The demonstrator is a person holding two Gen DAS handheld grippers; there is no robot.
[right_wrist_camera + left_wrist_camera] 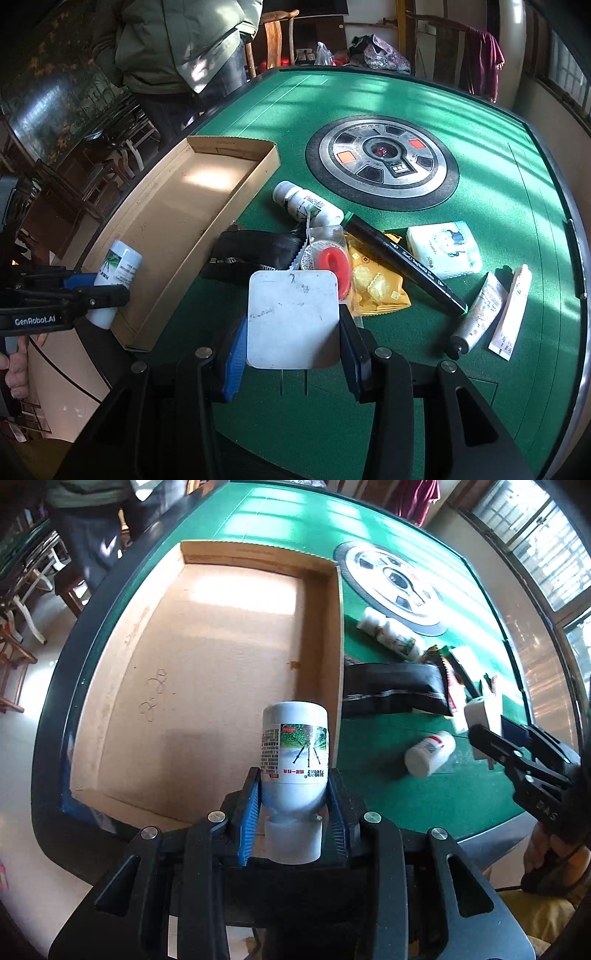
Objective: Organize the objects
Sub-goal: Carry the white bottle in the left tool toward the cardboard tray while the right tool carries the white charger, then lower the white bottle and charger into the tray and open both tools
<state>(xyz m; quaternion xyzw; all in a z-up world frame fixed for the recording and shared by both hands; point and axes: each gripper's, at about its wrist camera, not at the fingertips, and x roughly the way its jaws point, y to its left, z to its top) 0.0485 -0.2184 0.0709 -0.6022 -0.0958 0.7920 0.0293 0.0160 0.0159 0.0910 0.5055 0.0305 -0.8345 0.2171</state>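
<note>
left wrist view: my left claw [293, 808] is pinching a white bottle [294, 760] between its blue pads, cap end toward the camera, base pointing away. it hangs over the near right corner of the open cardboard box [207, 657], which fills the picture from 9 to 12 o'clock on the green table [406, 794]. at 3 o'clock my right claw [491, 738] reaches in, clamped on a white charger block [482, 710]. a small white bottle [430, 754] lies on its side on the felt just left of it. toward 2 o'clock lie a black pouch [391, 692] and another white bottle [391, 633] beside the round centre dial [395, 585].

right wrist view: my right claw [293, 328] is closed on the flat white charger block [293, 319], two prongs pointing back at the camera. at 9 o'clock my left claw [92, 291] holds its white bottle [116, 280] over the near end of the cardboard box [177, 236]. straight ahead at 12 o'clock sit a red tape roll [334, 266], the black pouch [251, 251] and a lying white bottle [306, 205]. toward 2 o'clock are a yellow snack pack [376, 280], a black marker [402, 258] and a tissue pack [445, 249]; at 3 o'clock, two tubes [480, 310]. a person in a green jacket [184, 40] stands at 11 o'clock.
</note>
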